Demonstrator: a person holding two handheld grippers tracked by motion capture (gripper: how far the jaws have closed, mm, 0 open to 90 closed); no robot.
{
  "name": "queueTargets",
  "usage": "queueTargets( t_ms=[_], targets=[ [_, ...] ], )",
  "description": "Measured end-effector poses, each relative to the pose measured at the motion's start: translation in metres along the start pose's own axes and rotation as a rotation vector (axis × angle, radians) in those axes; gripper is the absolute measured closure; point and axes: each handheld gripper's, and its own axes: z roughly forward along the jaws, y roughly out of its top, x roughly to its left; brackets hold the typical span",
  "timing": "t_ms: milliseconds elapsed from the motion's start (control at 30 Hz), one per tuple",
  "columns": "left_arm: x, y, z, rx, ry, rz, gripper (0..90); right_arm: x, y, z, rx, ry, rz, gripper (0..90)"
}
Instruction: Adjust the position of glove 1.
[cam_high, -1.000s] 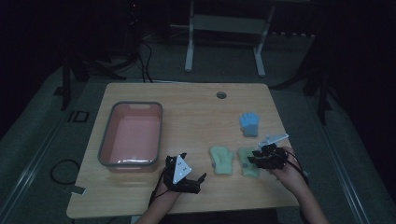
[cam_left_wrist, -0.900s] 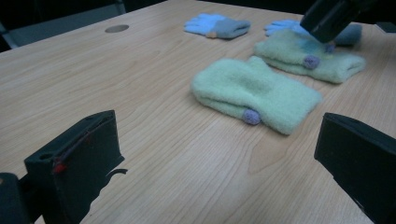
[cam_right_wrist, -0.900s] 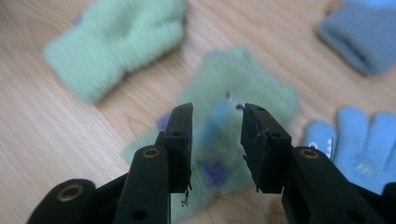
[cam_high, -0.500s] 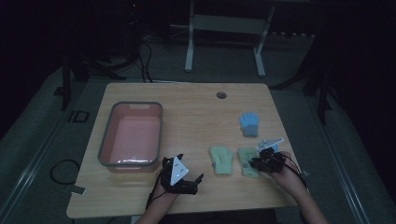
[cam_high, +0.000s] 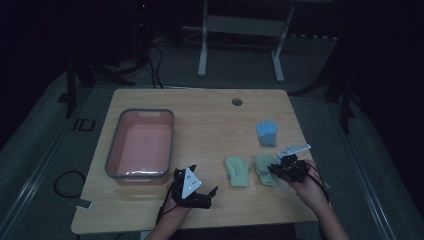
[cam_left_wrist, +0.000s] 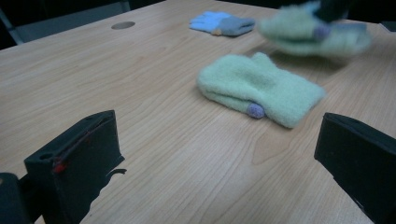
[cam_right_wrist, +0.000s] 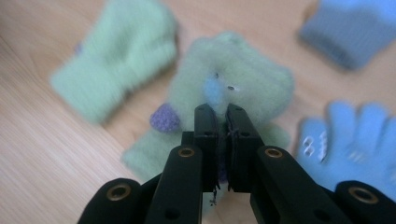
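Note:
Two pale green mittens lie near the table's front. The left one (cam_high: 237, 171) (cam_left_wrist: 261, 88) rests flat. My right gripper (cam_high: 274, 170) (cam_right_wrist: 223, 114) is shut on the right mitten (cam_high: 264, 167) (cam_right_wrist: 233, 79); its jaws have just been closing on the fabric. In the left gripper view that mitten (cam_left_wrist: 313, 35) hangs blurred just above the wood, with a shadow under it. A blue glove (cam_high: 267, 132) (cam_left_wrist: 222, 23) (cam_right_wrist: 359, 135) lies farther back. My left gripper (cam_high: 205, 179) (cam_left_wrist: 224, 154) rests open near the front edge, pointing at the flat mitten with nothing between its jaws.
A pink bin (cam_high: 112, 145) with a grey rim stands on the left half of the table. A round cable hole (cam_high: 237, 102) sits near the far edge. A metal stand's legs (cam_high: 202, 55) rise from the floor beyond the table.
The right gripper dipped onto the right green mitten and its jaws closed on it; the mitten now sits slightly raised. The left gripper stayed where it was.

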Motion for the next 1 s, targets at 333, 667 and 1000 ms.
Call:
queueTargets(
  t_ms=[333, 667, 1000],
  targets=[
    [0.002, 0.0, 0.0, 0.0, -0.003, -0.011, 0.5, 0.027, 0.051, -0.011, -0.051, 0.009, -0.073, 84.8],
    [0.003, 0.0, -0.001, -0.002, -0.008, -0.018, 0.5, 0.062, 0.066, 0.014, -0.016, 0.024, -0.114, 84.8],
    [0.002, -0.001, 0.0, -0.007, -0.042, -0.015, 0.5, 0.074, 0.058, 0.041, 0.061, -0.014, -0.043, 84.6]
  ],
)
